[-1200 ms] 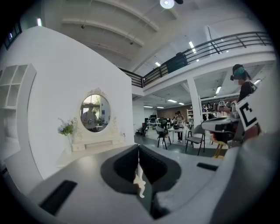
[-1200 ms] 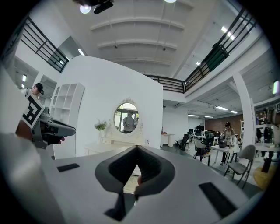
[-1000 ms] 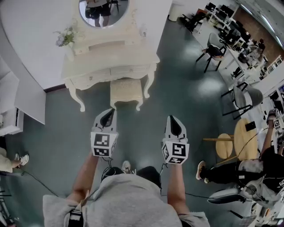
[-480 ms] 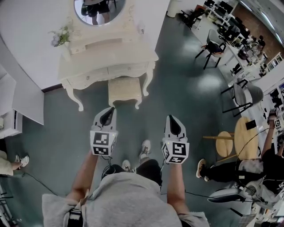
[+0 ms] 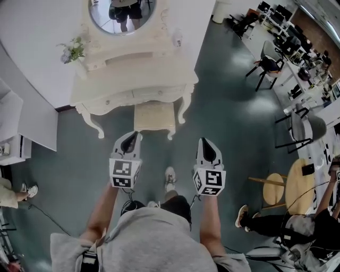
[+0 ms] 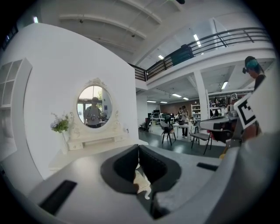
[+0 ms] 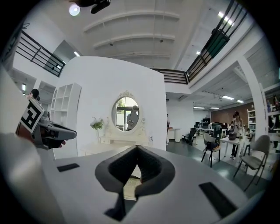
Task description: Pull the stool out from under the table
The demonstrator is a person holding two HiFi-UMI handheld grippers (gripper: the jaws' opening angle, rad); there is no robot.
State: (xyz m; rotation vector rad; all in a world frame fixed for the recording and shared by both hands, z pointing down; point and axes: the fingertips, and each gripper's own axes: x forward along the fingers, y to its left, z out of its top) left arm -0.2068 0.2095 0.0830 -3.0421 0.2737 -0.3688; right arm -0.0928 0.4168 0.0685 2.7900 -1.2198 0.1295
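A cream stool (image 5: 154, 117) with a woven seat and curved legs stands partly tucked under the cream dressing table (image 5: 133, 71), which carries an oval mirror (image 5: 121, 13). My left gripper (image 5: 132, 134) is shut and empty, its tip just short of the stool's near left corner. Farther right, my right gripper (image 5: 205, 142) is also shut with nothing in it, above the floor to the right of the stool. In the left gripper view the jaws (image 6: 139, 151) meet, and a stool leg shows through them. The right gripper (image 7: 137, 151) points at the table and mirror (image 7: 126, 113).
A small plant (image 5: 73, 51) sits on the table's left end. A white shelf unit (image 5: 10, 127) stands at the left wall. At the right are a round wooden table (image 5: 300, 183), a wooden stool (image 5: 273, 188), a seated person (image 5: 287, 226) and office chairs (image 5: 268, 66). My shoe (image 5: 169, 177) is between the grippers.
Both grippers have come closer to the dressing table and stool, which now look larger and nearer. A foot has stepped forward between the grippers. Both stay shut.
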